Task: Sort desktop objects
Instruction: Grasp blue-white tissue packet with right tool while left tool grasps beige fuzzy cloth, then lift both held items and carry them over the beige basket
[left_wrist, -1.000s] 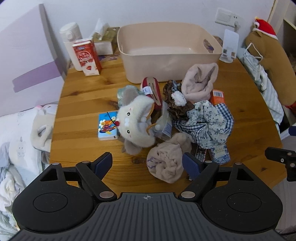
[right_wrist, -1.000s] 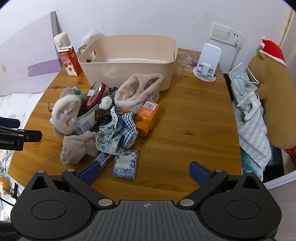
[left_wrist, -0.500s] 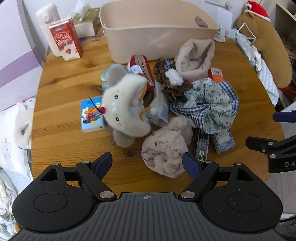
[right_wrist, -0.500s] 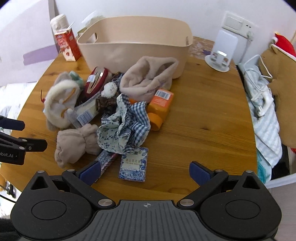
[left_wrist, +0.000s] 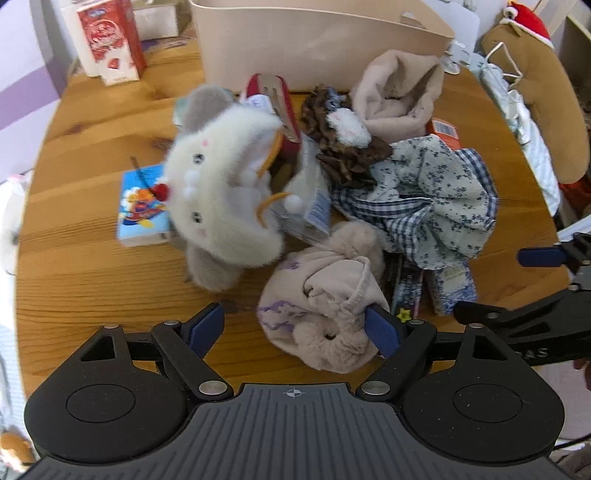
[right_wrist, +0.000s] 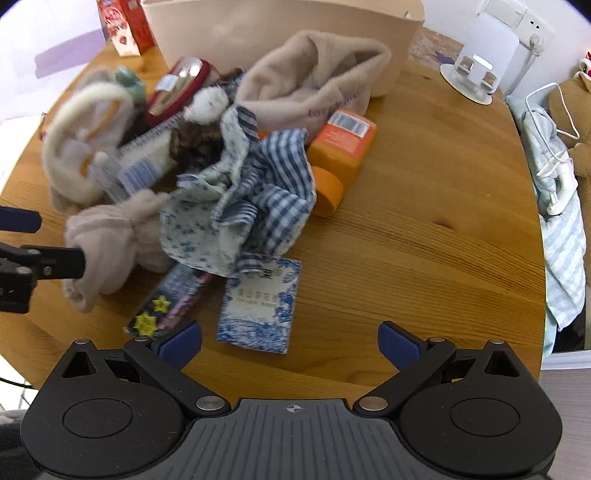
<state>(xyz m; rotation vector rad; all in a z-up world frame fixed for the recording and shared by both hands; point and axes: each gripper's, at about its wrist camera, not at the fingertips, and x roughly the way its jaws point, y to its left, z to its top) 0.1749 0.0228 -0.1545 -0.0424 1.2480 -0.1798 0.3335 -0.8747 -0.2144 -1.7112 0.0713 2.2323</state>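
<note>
Everywhere, clutter on a round wooden table (right_wrist: 424, 206); white wall (right_wrist: 443, 14) behind

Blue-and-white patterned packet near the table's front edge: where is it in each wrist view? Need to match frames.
Left wrist: blue-and-white packet sits right of centre, mostly hidden under the floral-and-check cloth, beside the right gripper.
Right wrist: packet lies low centre, in full view, between and just ahead of the open fingers.
Shared landmark: the beige bin at the table's far side.
</note>
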